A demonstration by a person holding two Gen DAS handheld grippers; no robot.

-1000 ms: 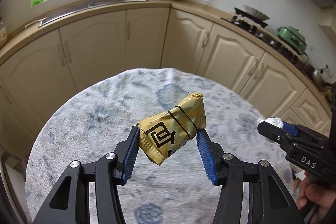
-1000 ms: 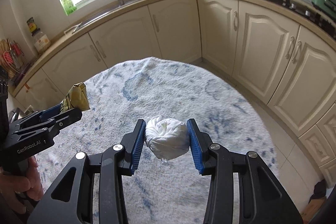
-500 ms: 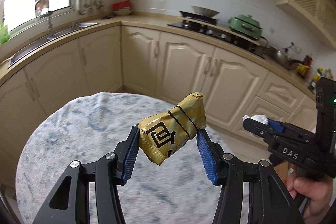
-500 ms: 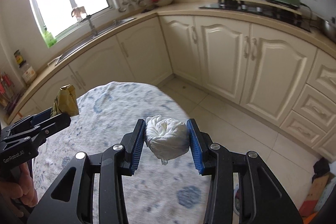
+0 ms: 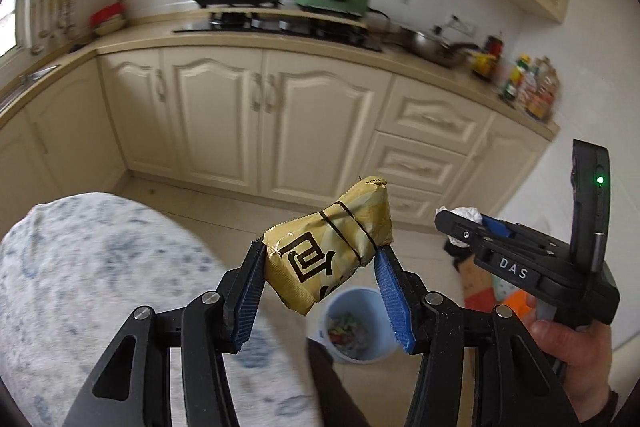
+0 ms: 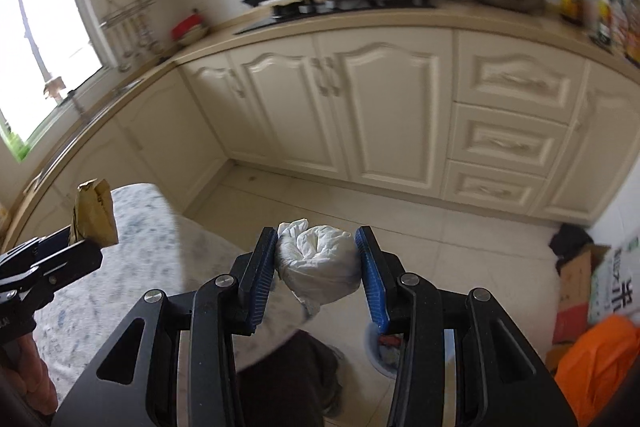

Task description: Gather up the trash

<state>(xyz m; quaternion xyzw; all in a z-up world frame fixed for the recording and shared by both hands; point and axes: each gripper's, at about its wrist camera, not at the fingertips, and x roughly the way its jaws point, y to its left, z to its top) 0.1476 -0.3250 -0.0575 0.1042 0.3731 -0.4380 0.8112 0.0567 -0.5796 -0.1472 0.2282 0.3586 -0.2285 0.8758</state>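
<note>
My left gripper (image 5: 320, 263) is shut on a crumpled yellow snack packet (image 5: 332, 251) with black print and a black band around it. That packet (image 6: 94, 219) also shows at the left of the right wrist view. My right gripper (image 6: 318, 259) is shut on a white crumpled paper wad (image 6: 318, 265); in the left wrist view the wad (image 5: 464, 217) pokes out of the right gripper (image 5: 460, 227). A light blue trash bin (image 5: 352, 327) with scraps inside stands on the tiled floor just below and beyond the left gripper. In the right wrist view the bin (image 6: 380, 351) is mostly hidden behind the right finger.
The round table with a blue-and-white cloth (image 5: 100, 275) lies to the left. Cream kitchen cabinets (image 5: 280, 123) and a counter with stove and pots run along the back. Cardboard boxes (image 6: 588, 287) and an orange bag (image 6: 596, 359) sit on the floor at right. A dark trouser leg (image 6: 288, 379) is below.
Both grippers have swung to the right, off the table and over the floor, each still holding its piece of trash. The blue bin has come into view.
</note>
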